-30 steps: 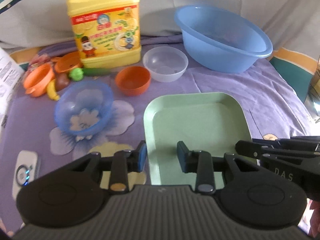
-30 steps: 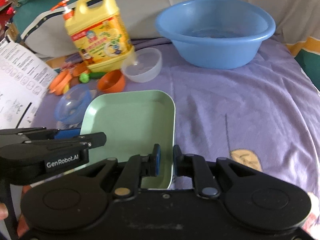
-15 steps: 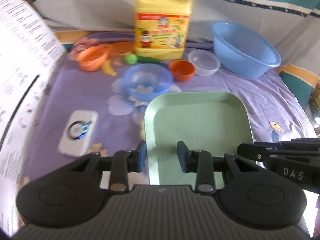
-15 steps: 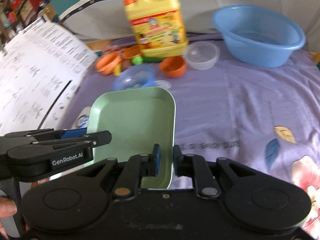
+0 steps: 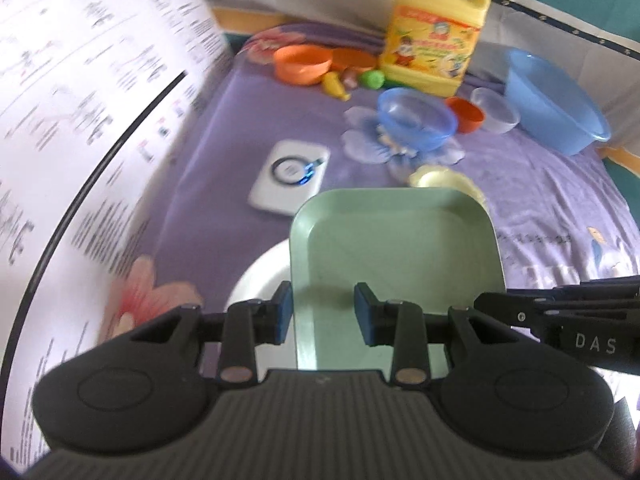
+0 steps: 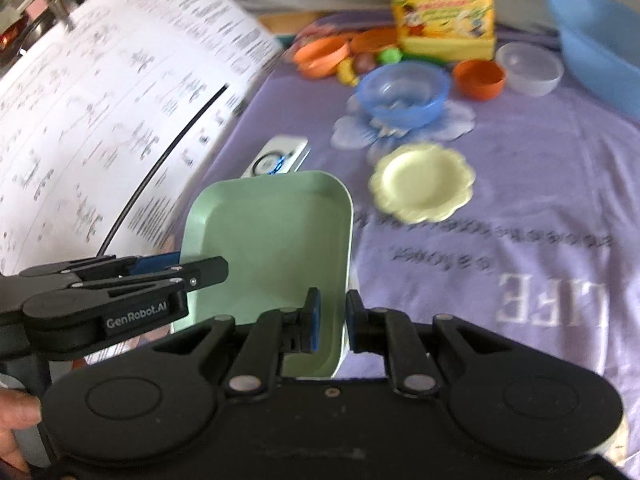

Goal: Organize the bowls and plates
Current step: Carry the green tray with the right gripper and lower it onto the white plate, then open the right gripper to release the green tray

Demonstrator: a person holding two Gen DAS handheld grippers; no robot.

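A pale green rectangular plate (image 5: 396,248) (image 6: 272,232) hangs above the purple cloth, carried by both grippers. My left gripper (image 5: 322,316) is shut on its left rim, one pad outside the rim and one inside. My right gripper (image 6: 332,320) is shut on the right rim. Each gripper shows in the other's view: the left gripper (image 6: 208,270) and the right gripper (image 5: 488,304). A white round plate (image 5: 260,280) lies partly hidden under the green plate. Beyond lie a yellow scalloped plate (image 6: 422,188), a blue bowl (image 6: 402,92), an orange bowl (image 6: 480,78) and a clear bowl (image 6: 528,68).
A large printed sheet (image 5: 80,120) rises along the left. A white device (image 5: 290,174) lies on the cloth ahead of the green plate. Behind stand a yellow detergent bottle (image 5: 432,36), a blue basin (image 5: 556,100) and orange toy dishes (image 5: 304,64). A hand (image 6: 16,412) shows at lower left.
Both grippers have carried the green plate leftward and nearer across the cloth. The bowls and basin have receded to the right; the yellow plate and white plate have come into view.
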